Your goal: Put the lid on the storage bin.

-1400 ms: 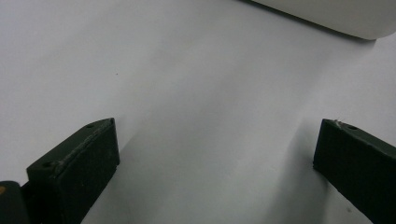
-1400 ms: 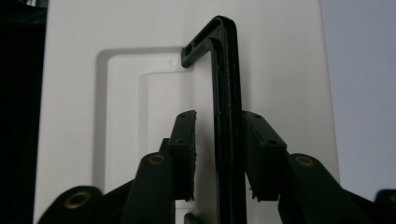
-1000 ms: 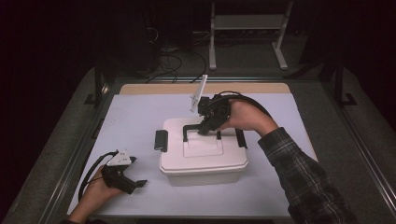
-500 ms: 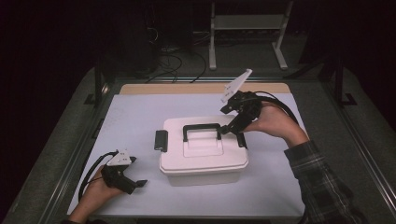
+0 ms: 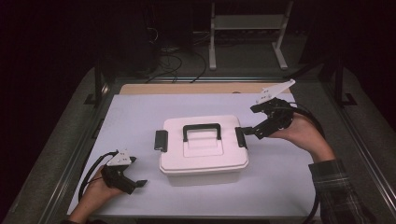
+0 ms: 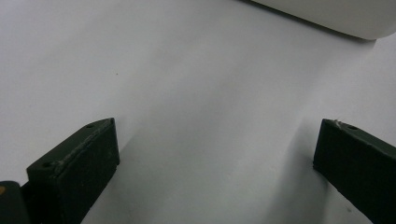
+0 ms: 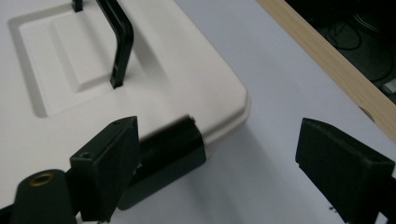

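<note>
White plastic makes up the lidded box (image 5: 203, 150), which sits near the middle of the pale tabletop (image 5: 140, 112), its lid on. A black carry handle (image 5: 201, 131) stands up from a recess in the lid, and a black latch hangs at each short end: the left latch (image 5: 161, 140) and the right latch (image 5: 240, 137).

The right gripper (image 5: 250, 132) is held at the box's right end, its tips at the right latch. Its jaws have just been opening and now stand wide apart. In the right gripper view one jaw lies just beside the latch (image 7: 163, 156) (whether it actually touches is hard to tell), while the other hangs well clear over bare tabletop, so nothing is pinched between them. The same view shows the lid's rounded corner, the foot of the handle (image 7: 119, 44), and a wooden edge strip (image 7: 327, 60) along the tabletop's far side. The person's right hand (image 5: 303, 135) grips the tool from behind, a plaid sleeve (image 5: 338, 191) trailing back to the bottom right.

The left gripper (image 5: 137, 183) rests at the near left of the tabletop, apart from the box, in the left hand (image 5: 95, 193). Its jaws are spread wide with bare surface between them, holding nothing; a corner of the box (image 6: 336, 18) shows at the top of the left gripper view.
</note>
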A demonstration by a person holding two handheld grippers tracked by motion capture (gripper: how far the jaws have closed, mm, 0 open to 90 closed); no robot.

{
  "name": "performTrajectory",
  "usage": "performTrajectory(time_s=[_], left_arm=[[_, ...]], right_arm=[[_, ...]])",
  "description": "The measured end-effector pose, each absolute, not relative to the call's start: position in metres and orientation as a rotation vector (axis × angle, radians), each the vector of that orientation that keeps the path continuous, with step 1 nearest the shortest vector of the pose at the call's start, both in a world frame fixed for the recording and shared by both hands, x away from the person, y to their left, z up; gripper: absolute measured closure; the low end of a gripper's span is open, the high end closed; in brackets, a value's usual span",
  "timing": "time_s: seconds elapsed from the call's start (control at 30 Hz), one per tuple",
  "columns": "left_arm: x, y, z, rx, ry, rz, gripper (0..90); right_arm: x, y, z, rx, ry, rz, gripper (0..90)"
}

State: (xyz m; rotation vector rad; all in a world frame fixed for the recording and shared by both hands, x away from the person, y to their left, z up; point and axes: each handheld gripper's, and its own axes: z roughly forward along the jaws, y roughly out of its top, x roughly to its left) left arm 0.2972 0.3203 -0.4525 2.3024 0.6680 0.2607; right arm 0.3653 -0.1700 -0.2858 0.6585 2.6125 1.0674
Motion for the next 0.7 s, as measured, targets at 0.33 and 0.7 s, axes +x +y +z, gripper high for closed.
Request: performTrajectory(time_s=[0.33, 0.7], left_arm=[[0.297, 0.32, -0.452, 2.304, 0.667, 0.262, 0.0], [0.297, 0.32, -0.453, 2.304, 0.666, 0.263, 0.0]], right_arm=[[0.348, -0.2, -0.315, 0.817, 2.507, 1.099, 11.3], [0.331, -0.228, -0.358, 0.992, 2.357, 1.124, 11.5]])
